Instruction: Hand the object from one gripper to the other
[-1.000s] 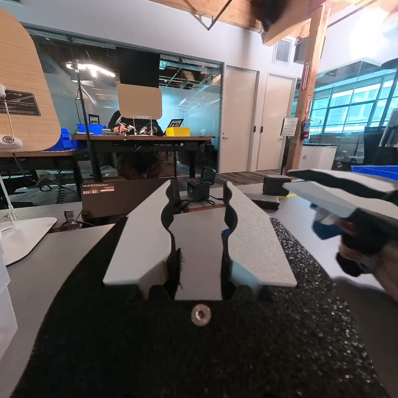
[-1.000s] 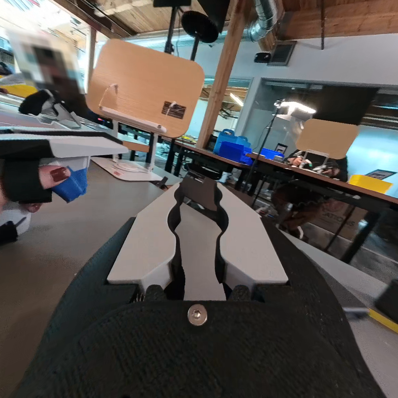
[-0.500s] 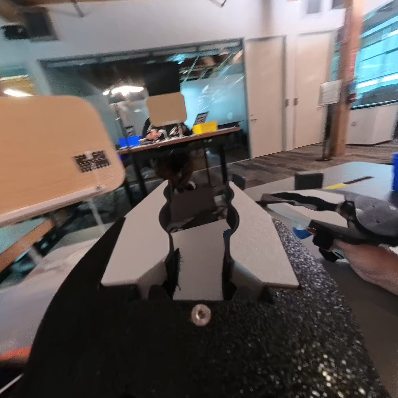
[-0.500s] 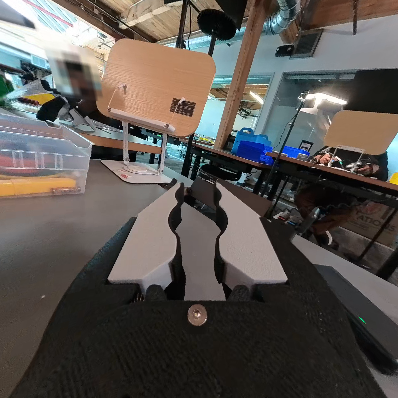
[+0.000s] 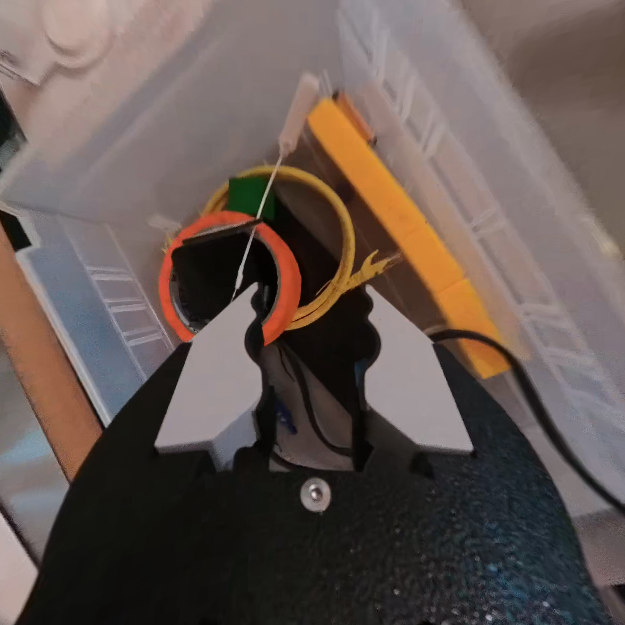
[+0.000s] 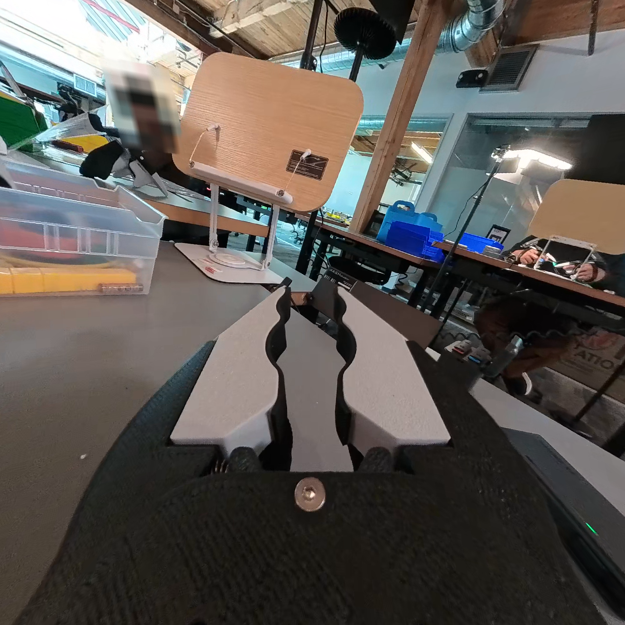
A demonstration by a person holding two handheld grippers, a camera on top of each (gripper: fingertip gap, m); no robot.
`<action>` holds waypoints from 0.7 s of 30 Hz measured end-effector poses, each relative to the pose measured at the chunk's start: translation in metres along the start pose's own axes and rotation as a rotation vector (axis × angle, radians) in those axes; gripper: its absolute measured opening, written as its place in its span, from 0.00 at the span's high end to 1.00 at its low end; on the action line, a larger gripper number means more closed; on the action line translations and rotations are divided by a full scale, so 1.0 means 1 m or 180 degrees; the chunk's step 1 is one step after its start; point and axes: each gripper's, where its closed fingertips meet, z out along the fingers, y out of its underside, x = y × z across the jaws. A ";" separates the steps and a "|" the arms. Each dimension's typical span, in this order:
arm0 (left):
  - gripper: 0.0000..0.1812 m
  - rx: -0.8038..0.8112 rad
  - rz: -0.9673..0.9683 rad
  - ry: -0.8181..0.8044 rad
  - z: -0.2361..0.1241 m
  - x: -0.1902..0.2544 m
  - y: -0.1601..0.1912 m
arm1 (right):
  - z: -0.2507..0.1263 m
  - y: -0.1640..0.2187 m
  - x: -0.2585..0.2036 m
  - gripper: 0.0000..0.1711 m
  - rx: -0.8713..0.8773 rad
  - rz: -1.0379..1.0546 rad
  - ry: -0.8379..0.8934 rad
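Observation:
In the left wrist view my left gripper [image 5: 309,294] is open and empty. It points down into a clear plastic bin [image 5: 473,169]. Its left fingertip overlaps the rim of an orange tape roll [image 5: 287,267] lying in the bin, and I cannot tell if they touch. A black object sits inside the roll. In the right wrist view my right gripper [image 6: 311,294] is open and empty, held low over the grey table [image 6: 84,355]. The same bin [image 6: 101,233] stands at the far left. The left gripper does not show there.
The bin also holds a yellow cable coil [image 5: 350,230], a green block [image 5: 248,199], a long yellow block [image 5: 399,216] and a white zip tie [image 5: 260,216]. A black cable [image 5: 527,382] runs along its right. A wooden book stand [image 6: 267,135] stands behind the bin. A black device [image 6: 575,507] lies at the right. Tip to tip, the grippers are about 35 cm apart.
My left gripper has swung from facing the room to pointing down into the bin over the orange tape roll. The right gripper has barely moved, and the left gripper has left its view.

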 end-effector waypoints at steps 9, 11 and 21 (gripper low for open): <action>0.88 -0.0543 0.0066 0.0146 0.020 -0.011 0.024 | 0.001 0.001 -0.003 0.86 -0.0012 0.0035 -0.0046; 0.95 -0.0569 -0.0016 0.0408 0.013 -0.001 0.025 | 0.001 0.001 -0.003 0.87 -0.0016 0.0043 -0.0050; 0.95 0.1418 -0.2177 0.1312 -0.065 -0.002 -0.047 | 0.002 0.002 -0.005 0.87 -0.0041 0.0082 -0.0094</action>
